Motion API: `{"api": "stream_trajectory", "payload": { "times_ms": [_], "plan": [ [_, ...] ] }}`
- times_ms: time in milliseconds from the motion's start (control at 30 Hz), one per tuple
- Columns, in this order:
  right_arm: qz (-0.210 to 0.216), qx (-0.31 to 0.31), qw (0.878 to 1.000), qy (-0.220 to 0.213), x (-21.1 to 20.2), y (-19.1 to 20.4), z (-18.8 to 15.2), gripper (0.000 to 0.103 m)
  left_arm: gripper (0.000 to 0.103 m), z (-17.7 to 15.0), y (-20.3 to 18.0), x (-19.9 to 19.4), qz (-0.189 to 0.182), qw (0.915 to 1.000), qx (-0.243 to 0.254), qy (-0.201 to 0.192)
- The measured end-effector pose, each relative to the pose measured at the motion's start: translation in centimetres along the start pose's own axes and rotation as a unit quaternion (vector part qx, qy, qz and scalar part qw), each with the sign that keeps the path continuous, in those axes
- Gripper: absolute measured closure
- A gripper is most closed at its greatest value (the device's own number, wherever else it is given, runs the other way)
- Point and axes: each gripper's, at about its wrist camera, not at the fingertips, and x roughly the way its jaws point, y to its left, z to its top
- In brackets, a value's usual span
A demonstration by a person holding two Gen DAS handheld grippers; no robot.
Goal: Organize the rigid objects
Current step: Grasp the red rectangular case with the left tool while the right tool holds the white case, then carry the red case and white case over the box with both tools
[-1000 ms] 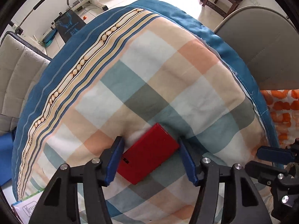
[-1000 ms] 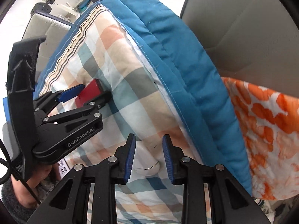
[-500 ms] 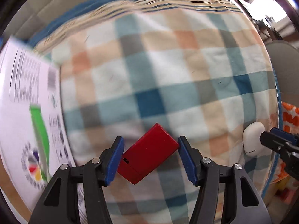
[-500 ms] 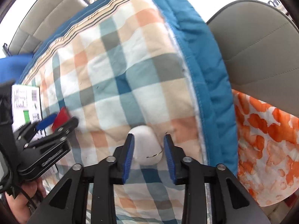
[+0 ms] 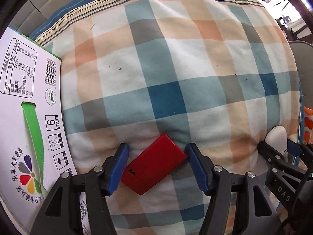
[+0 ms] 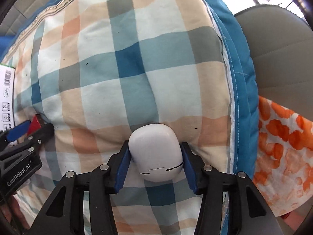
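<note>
Two grippers, each with its own load: the left gripper (image 5: 156, 165) pinches the red box (image 5: 154, 165) skewed between its blue pads, one corner against each, and the right gripper (image 6: 154, 163) is clamped on the white case (image 6: 155, 153), its rounded sides pressed by both pads. Since a second ago both views have swung round over the checked quilt (image 5: 176, 74) — the printed carton (image 5: 25, 117), barely a sliver at the frame edge then, now fills the left of the left wrist view, lying just beside the red box. That suggests both things are lifted and carried toward the carton side, though whether the carton is the destination is only my guess. Whether either thing is clear of the quilt is hard to tell (the fisheye flattens the gap). The carton is cut off by the frame, so any opening is unseen, and the underside of both held things is hidden.
</note>
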Motion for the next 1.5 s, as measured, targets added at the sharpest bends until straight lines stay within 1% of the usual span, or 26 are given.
{"api": "stream_trajectory", "payload": {
  "times_ms": [67, 133, 167, 233, 267, 300, 333, 367, 433, 500, 533, 600, 633, 700, 733, 800, 867, 933, 1100, 1233, 1267, 1300, 1333, 1433, 1467, 1500],
  "plan": [
    [-0.005, -0.006, 1.0, 0.001, 0.0, 0.7, -0.1, 0.051, 0.054, 0.2, 0.2, -0.2, -0.005, 1.0, 0.001, 0.001],
    [0.007, -0.004, 1.0, 0.006, -0.2, 0.7, -0.1, 0.051, 0.062, 0.0, 0.9, -0.8, -0.012, 0.9999, -0.006, 0.003],
    [0.021, 0.004, 1.0, 0.008, -0.3, 0.5, 0.0, 0.051, 0.062, -0.2, 1.3, -1.0, -0.015, 0.9998, -0.01, 0.004],
    [0.047, 0.018, 0.999, 0.012, -0.8, -0.7, 0.1, 0.051, 0.06, -0.3, 1.9, -1.1, -0.034, 0.9992, -0.019, 0.008],
    [0.066, 0.029, 0.997, 0.016, -0.9, -1.2, 0.2, 0.051, 0.056, -0.3, 2.1, -0.9, -0.039, 0.9989, -0.021, 0.016],
    [0.081, 0.035, 0.996, 0.018, -1.0, -1.4, 0.2, 0.051, 0.045, -0.4, 2.4, -0.6, -0.04, 0.9985, -0.025, 0.03],
    [0.093, 0.038, 0.995, 0.018, -1.0, -1.6, 0.3, 0.05, 0.04, -0.5, 2.4, -0.7, -0.048, 0.998, -0.025, 0.033],
    [0.102, 0.04, 0.994, 0.022, -0.9, -1.7, 0.3, 0.05, 0.039, -0.4, 2.6, -0.8, -0.054, 0.9978, -0.022, 0.03],
    [0.105, 0.04, 0.993, 0.025, -0.8, -1.8, 0.6, 0.05, 0.038, -0.7, 2.3, -1.0, -0.049, 0.9983, -0.008, 0.03],
    [0.105, 0.034, 0.994, 0.026, -0.5, -2.0, 0.5, 0.049, 0.039, -1.1, 1.7, -0.7, -0.027, 0.9989, 0.011, 0.036],
    [0.1, 0.03, 0.994, 0.027, -0.3, -2.2, 0.5, 0.049, 0.048, -1.3, 1.6, -0.2, -0.005, 0.999, 0.023, 0.037],
    [0.091, 0.025, 0.995, 0.023, 0.2, -2.2, 0.1, 0.049, 0.054, -1.7, 1.2, -0.2, 0.012, 0.9989, 0.034, 0.028],
    [0.08, 0.018, 0.996, 0.022, 0.3, -1.9, 0.0, 0.05, 0.064, -1.8, 1.1, -0.4, 0.015, 0.999, 0.034, 0.026],
    [0.057, 0.007, 0.998, 0.019, 0.5, -0.2, -0.3, 0.051, 0.07, -1.8, 0.8, -1.1, 0.012, 0.9994, 0.028, 0.016],
    [0.046, 0.001, 0.999, 0.019, 0.6, 0.9, -0.4, 0.051, 0.071, -1.9, 0.8, -1.5, 0.009, 0.9996, 0.024, 0.01],
    [0.039, -0.002, 0.999, 0.016, 0.3, 1.6, -0.7, 0.052, 0.071, -2.1, 0.8, -2.4, 0.0, 0.9999, 0.016, 0.0],
    [0.05, 0.003, 0.999, 0.016, 0.1, 3.0, -1.4, 0.052, 0.071, -2.6, 1.2, -3.3, -0.012, 0.9999, 0.01, -0.008],
    [0.065, 0.011, 0.998, 0.014, -0.7, 2.9, -0.9, 0.052, 0.071, -3.1, 1.4, -4.3, -0.018, 0.9997, 0.009, -0.015],
    [0.094, 0.022, 0.995, 0.003, -2.4, 2.8, -1.9, 0.052, 0.071, -3.8, 1.0, -6.4, -0.024, 0.999, 0.017, -0.033],
    [0.114, 0.024, 0.993, -0.007, -4.7, 3.5, -2.8, 0.052, 0.071, -4.2, 1.7, -8.7, -0.034, 0.998, 0.016, -0.052],
    [0.118, 0.024, 0.993, -0.011, -5.4, 3.8, -3.1, 0.052, 0.071, -5.1, 3.2, -9.2, -0.037, 0.9976, 0.014, -0.057],
    [0.122, 0.025, 0.992, -0.014, -6.2, 4.2, -3.3, 0.052, 0.071, -4.9, 3.5, -9.8, -0.04, 0.9972, 0.012, -0.061],
    [0.126, 0.024, 0.992, -0.016, -6.9, 4.7, -3.5, 0.052, 0.071, -5.1, 4.1, -10.6, -0.028, 0.9984, 0.009, -0.048],
    [0.142, 0.025, 0.989, -0.026, -8.6, 4.9, -4.2, 0.052, 0.071, -5.5, 6.4, -13.1, -0.039, 0.9969, 0.006, -0.068],
    [0.147, 0.025, 0.988, -0.031, -9.7, 5.4, -4.3, 0.052, 0.071, -5.4, 5.8, -14.0, -0.041, 0.9963, 0.005, -0.075],
    [0.154, 0.024, 0.987, -0.038, -10.8, 6.1, -4.5, 0.052, 0.071, -5.5, 6.5, -15.0, -0.045, 0.9955, 0.004, -0.084]
  ]
}}
